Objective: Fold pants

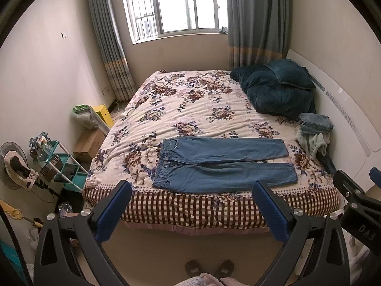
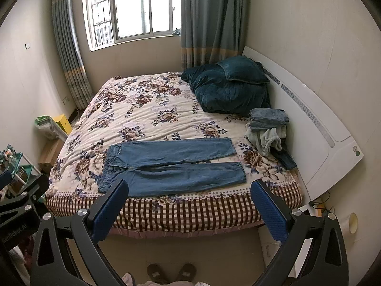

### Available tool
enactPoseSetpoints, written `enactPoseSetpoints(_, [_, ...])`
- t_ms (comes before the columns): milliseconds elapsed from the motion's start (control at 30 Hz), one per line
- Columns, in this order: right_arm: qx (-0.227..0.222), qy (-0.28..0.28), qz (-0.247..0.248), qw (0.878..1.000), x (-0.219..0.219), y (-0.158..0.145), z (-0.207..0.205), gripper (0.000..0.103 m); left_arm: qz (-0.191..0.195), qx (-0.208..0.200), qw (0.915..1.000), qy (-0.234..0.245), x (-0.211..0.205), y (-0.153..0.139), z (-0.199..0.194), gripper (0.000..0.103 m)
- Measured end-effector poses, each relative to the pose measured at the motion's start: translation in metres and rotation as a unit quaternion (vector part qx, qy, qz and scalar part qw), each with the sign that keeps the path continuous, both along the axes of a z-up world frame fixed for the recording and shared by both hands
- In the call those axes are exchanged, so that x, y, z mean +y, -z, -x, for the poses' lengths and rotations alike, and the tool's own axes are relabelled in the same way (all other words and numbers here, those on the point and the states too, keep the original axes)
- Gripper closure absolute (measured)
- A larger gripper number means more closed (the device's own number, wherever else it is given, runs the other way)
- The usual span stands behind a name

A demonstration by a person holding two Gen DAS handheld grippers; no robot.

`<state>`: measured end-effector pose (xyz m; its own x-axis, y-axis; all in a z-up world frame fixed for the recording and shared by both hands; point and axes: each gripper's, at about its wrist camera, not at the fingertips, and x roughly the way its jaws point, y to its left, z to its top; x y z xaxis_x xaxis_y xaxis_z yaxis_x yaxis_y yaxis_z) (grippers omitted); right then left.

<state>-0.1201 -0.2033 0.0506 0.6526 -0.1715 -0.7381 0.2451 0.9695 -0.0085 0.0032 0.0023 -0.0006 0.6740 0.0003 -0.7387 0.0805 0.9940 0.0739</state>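
Jeans [image 1: 221,164] lie flat across the bed's [image 1: 190,205] near edge, waistband left, hems right.
Left gripper [image 1: 191,205] and right gripper [image 2: 189,202] gape wide, empty, well short; left is nearer the waistband.

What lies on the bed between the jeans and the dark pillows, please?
Nothing: only bare floral bedspread separates the jeans from the pillows, shown in both views. The heap of clothes sits off to the right.

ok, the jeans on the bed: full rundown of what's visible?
The jeans are blue denim, spread flat and unfolded near the front edge of the floral bedspread. The waistband with its button points left and the two legs run right, side by side, slightly parted at the hems. Only the bedspread touches them; both claws are off them.
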Motion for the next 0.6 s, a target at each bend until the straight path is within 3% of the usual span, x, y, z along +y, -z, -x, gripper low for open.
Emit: enactPoseSetpoints(600, [0.0,-0.001,0.001,1.0,0.0059,0.0012,-0.0011,0.0,0.003,-0.005,1.0,-0.002,0.0049,-0.0024,-0.0042,0.0])
